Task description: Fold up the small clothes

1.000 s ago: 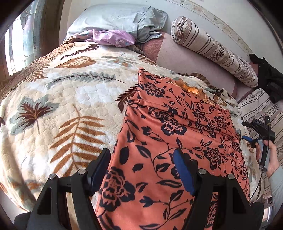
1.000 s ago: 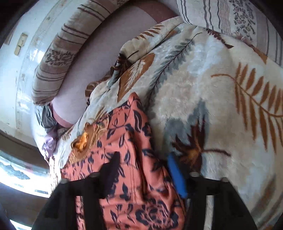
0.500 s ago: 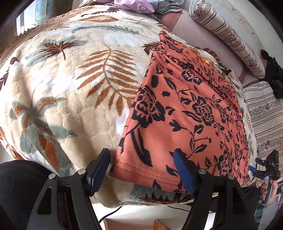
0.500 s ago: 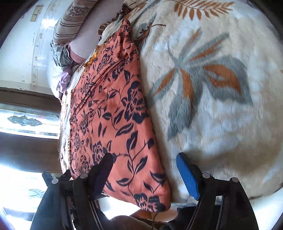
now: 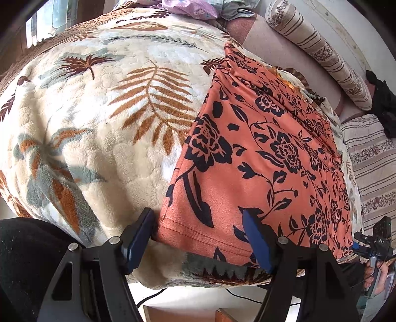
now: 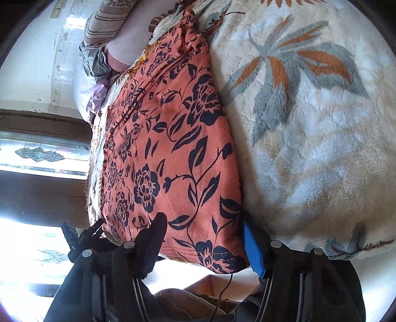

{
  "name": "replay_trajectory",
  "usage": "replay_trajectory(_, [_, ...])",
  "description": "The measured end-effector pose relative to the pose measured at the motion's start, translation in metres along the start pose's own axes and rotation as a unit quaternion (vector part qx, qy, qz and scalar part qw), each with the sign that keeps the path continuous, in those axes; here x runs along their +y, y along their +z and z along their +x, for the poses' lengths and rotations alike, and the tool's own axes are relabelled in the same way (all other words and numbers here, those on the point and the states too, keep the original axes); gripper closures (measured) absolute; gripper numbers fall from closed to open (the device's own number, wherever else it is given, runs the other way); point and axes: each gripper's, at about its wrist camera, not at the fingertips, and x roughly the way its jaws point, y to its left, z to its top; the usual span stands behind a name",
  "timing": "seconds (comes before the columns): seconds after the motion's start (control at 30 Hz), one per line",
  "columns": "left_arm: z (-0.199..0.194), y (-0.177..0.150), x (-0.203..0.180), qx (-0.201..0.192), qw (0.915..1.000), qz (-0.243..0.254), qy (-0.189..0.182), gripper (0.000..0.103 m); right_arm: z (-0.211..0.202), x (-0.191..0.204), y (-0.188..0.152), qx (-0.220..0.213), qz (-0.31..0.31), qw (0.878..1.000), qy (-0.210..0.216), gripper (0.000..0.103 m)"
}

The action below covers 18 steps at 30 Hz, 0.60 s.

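An orange garment with black flowers (image 5: 267,158) lies flat on a fleece leaf-print blanket (image 5: 99,128), its stitched hem at the near bed edge. My left gripper (image 5: 200,237) is open, its jaws straddling the hem's left corner. In the right wrist view the same garment (image 6: 168,158) runs away from me, and my right gripper (image 6: 203,245) is open with its jaws on either side of the hem's right corner. The right gripper also shows at the far right of the left wrist view (image 5: 373,245).
Striped bolster (image 5: 319,54), grey pillow and purple cloth (image 5: 190,10) lie at the bed's head. A striped sheet (image 5: 371,168) is on the right. A dark garment (image 5: 383,104) sits far right. A cable (image 6: 222,292) hangs below the bed edge.
Both grippers have drawn back from over the garment toward its near hem, and now sit at the hem corners by the bed edge. Both stay open.
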Motion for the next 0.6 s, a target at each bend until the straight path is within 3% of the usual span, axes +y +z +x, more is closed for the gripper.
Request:
replay_trajectory(0.1, [0.0045, -0.0009, -0.0045, 0.002, 0.9988, 0.019, 0.046, 0.055, 0.0007, -0.0021, 0.0007, 0.002, 0.003, 1.000, -0.002, 0.044])
replay_trajectory(0.13, [0.0047, -0.0013, -0.0057, -0.001, 0.9983, 0.020, 0.055, 0.057, 0.0017, -0.0018, 0.0012, 0.004, 0.002, 1.000, -0.006, 0.044])
replay_trajectory(0.17, [0.0042, -0.0012, -0.0058, -0.004, 0.9982, 0.021, 0.056, 0.058, 0.0025, -0.0006, 0.0011, 0.005, 0.000, 1.000, -0.010, 0.044])
replay_trajectory(0.2, [0.0030, -0.0010, -0.0064, -0.005, 0.9981, 0.021, 0.057, 0.066, 0.0032, 0.0012, 0.0008, 0.005, -0.002, 1.000, -0.014, 0.044])
replay_trajectory(0.23, [0.0013, -0.0006, -0.0077, -0.007, 0.9983, 0.024, 0.053, 0.082, 0.0033, 0.0024, 0.0002, 0.004, -0.005, 1.000, -0.017, 0.045])
replay_trajectory(0.27, [-0.0001, 0.0000, -0.0092, -0.007, 0.9988, 0.027, 0.041, 0.090, 0.0036, 0.0039, -0.0003, 0.004, -0.008, 1.000, -0.020, 0.048])
replay_trajectory(0.3, [-0.0013, 0.0007, -0.0104, -0.007, 0.9989, 0.027, 0.037, 0.092, 0.0034, 0.0039, -0.0010, 0.005, -0.008, 1.000, -0.025, 0.056])
replay_trajectory(0.33, [-0.0018, 0.0015, -0.0113, -0.008, 0.9989, 0.027, 0.038, 0.092, 0.0039, 0.0033, -0.0013, 0.006, -0.007, 1.000, -0.028, 0.067])
replay_trajectory(0.37, [-0.0007, 0.0020, -0.0111, -0.009, 0.9989, 0.025, 0.039, 0.092, 0.0050, 0.0023, -0.0015, 0.010, -0.006, 1.000, -0.028, 0.072])
replay_trajectory(0.47, [0.0035, 0.0011, -0.0075, -0.010, 0.9993, 0.007, 0.036, 0.086, 0.0074, 0.0043, -0.0013, 0.016, -0.013, 0.999, -0.036, 0.072])
replay_trajectory(0.6, [0.0044, 0.0025, -0.0096, -0.009, 0.9999, -0.006, -0.001, 0.052, 0.0066, 0.0008, -0.0006, 0.015, -0.001, 1.000, -0.025, 0.070])
